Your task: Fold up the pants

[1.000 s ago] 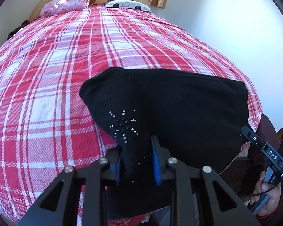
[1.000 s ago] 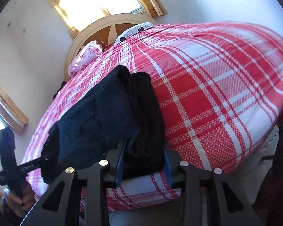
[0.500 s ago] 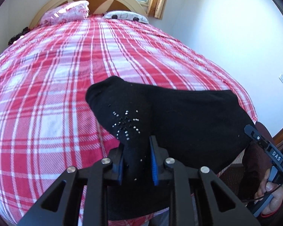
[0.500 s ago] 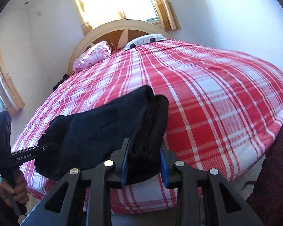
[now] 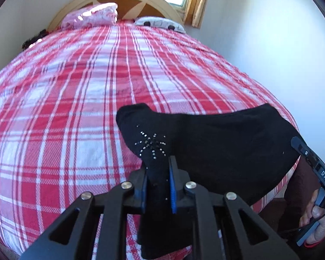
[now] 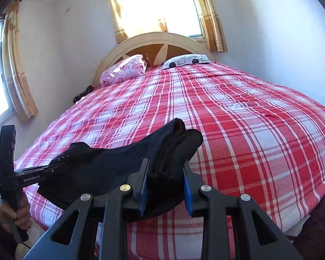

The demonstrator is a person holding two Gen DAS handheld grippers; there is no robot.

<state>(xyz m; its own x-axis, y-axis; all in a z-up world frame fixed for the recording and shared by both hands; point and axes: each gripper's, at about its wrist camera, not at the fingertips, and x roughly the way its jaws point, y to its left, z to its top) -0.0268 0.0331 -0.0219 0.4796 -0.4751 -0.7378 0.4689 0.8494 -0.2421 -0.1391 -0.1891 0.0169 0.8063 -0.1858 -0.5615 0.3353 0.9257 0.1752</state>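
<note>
Black pants [image 5: 216, 147], folded into a thick bundle with a small rhinestone star on them, hang between my two grippers above the near edge of the bed. My left gripper [image 5: 157, 186] is shut on one end of the pants. My right gripper [image 6: 165, 189] is shut on the other, thicker end of the pants [image 6: 119, 166]. The right gripper also shows at the right edge of the left wrist view [image 5: 314, 169], and the left gripper shows at the left of the right wrist view [image 6: 28, 175]. The cloth sags between them and hides the fingertips.
A bed with a red and white plaid cover [image 5: 86, 91] fills both views. A pink pillow [image 6: 123, 69] and a white patterned pillow [image 6: 186, 60] lie by the wooden headboard [image 6: 153, 41]. A curtained window [image 6: 158, 10] is behind it. White walls stand close on both sides.
Both grippers have risen and pulled back toward the foot of the bed with the pants in them. The pants have lifted off the cover and now hang in the air.
</note>
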